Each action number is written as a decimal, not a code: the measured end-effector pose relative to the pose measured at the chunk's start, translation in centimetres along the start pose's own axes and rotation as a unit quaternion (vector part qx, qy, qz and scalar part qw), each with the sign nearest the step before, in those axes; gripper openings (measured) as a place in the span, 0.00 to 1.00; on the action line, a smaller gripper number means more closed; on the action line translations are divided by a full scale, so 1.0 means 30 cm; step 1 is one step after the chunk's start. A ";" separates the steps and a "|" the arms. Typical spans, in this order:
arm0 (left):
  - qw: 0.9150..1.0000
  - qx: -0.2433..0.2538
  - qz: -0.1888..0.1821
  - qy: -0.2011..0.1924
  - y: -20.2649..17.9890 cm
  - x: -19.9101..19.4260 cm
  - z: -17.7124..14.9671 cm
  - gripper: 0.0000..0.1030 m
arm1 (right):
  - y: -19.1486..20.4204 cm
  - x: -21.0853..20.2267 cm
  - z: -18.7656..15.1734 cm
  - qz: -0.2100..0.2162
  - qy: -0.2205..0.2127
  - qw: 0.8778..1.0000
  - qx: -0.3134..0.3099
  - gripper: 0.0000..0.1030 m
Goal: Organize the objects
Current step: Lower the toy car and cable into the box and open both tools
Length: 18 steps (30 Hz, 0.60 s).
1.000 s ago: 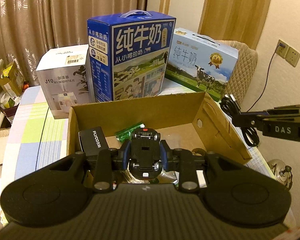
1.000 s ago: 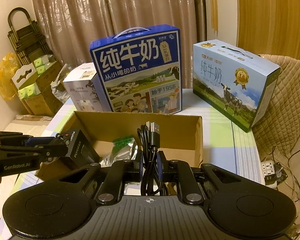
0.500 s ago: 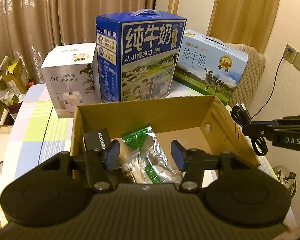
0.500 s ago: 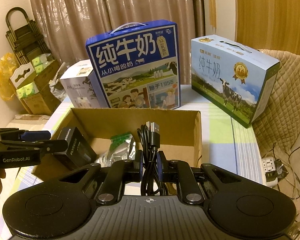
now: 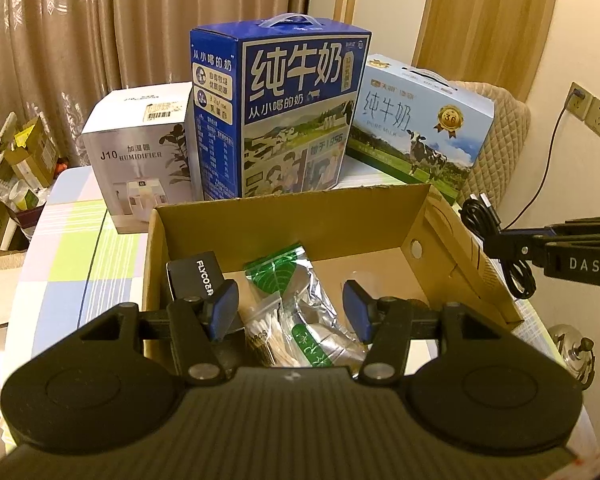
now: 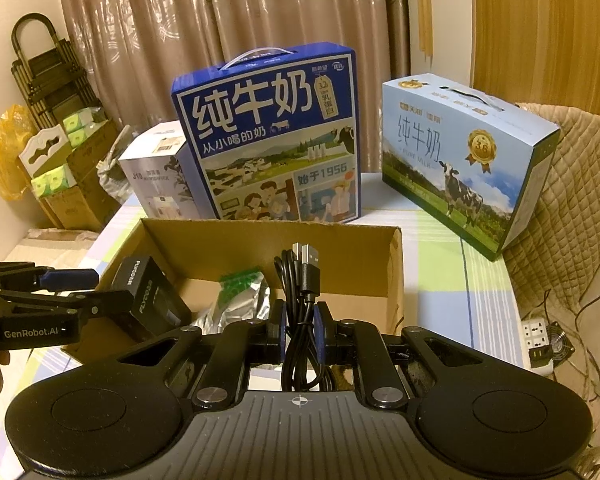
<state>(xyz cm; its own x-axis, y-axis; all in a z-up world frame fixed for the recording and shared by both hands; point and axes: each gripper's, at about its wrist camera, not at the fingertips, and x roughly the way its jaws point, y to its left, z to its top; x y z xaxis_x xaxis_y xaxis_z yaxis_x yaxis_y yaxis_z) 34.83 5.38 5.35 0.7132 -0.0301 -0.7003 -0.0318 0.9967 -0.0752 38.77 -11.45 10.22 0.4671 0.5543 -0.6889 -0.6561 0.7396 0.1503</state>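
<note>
An open cardboard box [image 5: 292, 200] [image 6: 268, 228] sits on the checked tablecloth. Inside lie a black FLYCO box [image 5: 198, 276] [image 6: 148, 296], a green and silver foil bag [image 5: 312, 320] [image 6: 240, 292] and a pack of cotton swabs [image 5: 266, 336]. My left gripper [image 5: 291, 314] [image 6: 100, 290] hangs over the box's near left part, open, with nothing between its blue pads. My right gripper [image 6: 300, 328] [image 5: 496, 238] is shut on a coiled black USB cable [image 6: 302, 276] [image 5: 484, 216], held above the box's near right edge.
Behind the box stand a dark blue milk carton [image 5: 292, 112], a light blue milk carton [image 5: 420, 128] and a white humidifier box [image 5: 140, 152]. A quilted chair [image 6: 572, 200] is on the right, a power strip [image 6: 540, 340] on the floor, and stacked cartons [image 6: 60, 176] at the left.
My left gripper let go of a black gadget it was holding and its jaws spread apart; the gadget is no longer in sight. The right gripper keeps its hold on the cable.
</note>
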 end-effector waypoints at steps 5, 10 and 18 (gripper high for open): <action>1.000 0.000 0.002 0.000 0.005 0.003 -0.002 0.55 | -0.015 0.017 0.012 0.014 -0.014 1.000 0.018 0.11; 1.000 -0.001 0.004 -0.001 0.011 -0.006 -0.016 0.65 | -0.047 0.003 0.011 0.011 -0.037 0.998 0.052 0.57; 1.000 -0.007 0.003 -0.002 0.003 -0.042 -0.062 0.79 | -0.075 -0.045 -0.049 -0.003 -0.026 0.998 0.060 0.58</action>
<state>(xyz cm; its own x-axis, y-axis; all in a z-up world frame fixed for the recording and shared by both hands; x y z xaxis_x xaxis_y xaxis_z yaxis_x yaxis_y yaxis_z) 32.63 5.36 4.89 0.7153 -0.0234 -0.6984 -0.0468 0.9956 -0.0813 38.73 -14.43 9.77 0.5029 0.5663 -0.6530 -0.5782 0.7820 0.2328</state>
